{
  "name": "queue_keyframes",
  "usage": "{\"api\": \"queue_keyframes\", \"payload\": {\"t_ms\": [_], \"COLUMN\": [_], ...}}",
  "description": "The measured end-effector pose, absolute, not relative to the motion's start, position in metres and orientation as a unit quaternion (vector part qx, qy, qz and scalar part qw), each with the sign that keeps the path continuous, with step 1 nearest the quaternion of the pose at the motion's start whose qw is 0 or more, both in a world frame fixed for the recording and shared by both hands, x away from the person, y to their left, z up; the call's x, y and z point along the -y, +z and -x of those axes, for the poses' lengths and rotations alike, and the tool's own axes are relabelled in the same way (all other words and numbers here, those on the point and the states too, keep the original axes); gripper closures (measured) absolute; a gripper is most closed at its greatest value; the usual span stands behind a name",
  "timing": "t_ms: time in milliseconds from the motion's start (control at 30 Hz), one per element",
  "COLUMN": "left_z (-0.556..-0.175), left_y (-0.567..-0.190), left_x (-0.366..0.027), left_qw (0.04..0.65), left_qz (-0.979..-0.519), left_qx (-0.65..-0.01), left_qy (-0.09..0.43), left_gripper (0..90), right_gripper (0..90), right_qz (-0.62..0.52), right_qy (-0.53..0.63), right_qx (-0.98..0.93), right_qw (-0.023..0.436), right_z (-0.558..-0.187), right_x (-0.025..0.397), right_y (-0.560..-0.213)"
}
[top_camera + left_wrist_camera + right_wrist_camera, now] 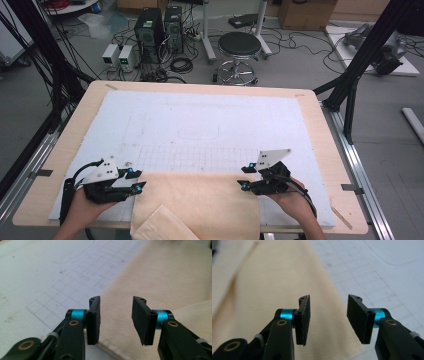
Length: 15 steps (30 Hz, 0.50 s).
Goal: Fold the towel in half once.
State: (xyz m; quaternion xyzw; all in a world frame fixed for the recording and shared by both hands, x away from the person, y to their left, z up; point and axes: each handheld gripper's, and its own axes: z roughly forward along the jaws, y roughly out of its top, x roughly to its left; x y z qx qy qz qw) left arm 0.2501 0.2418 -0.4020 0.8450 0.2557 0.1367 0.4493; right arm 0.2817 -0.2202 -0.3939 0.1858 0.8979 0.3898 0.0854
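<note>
Beige cloth at table's near edge, flanked by two open grippers.

High view: soft beige cloth (197, 200), one corner folded over, is laid on white gridded mat (200, 125); left gripper (136, 181) at its left edge, right gripper (244, 177) at its right. Left gripper view: jaws held wide over cloth's (162, 277) matte, finely woven edge; nothing gripped. Right gripper view: jaws wide, empty, above cloth's (269, 277) edge; no writing legible.

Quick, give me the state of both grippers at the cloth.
Left gripper: open, holding nothing, jaws over the left edge of the beige cloth.
Right gripper: open, holding nothing, jaws over the cloth's right edge.
</note>
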Motion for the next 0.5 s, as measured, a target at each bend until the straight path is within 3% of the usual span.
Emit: {"api": "queue_keyframes", "payload": {"t_ms": [200,500], "left_z": [-0.276,-0.286], "left_y": [-0.416,-0.436], "left_x": [-0.239,-0.237], "left_qw": [0.416,0.388], "left_qz": [-0.856,-0.872], "left_qx": [-0.274,-0.279], "left_qy": [0.136,0.105], "left_gripper": [45.8,46.5], "right_gripper": [45.3,40.4], "right_qz": [-0.204,-0.226], "right_qy": [0.364,0.351], "right_qx": [-0.905,-0.905], "right_qw": [0.086,0.079], "right_z": [-0.299,-0.304], "right_x": [0.225,0.234], "right_y": [-0.412,-0.429]}}
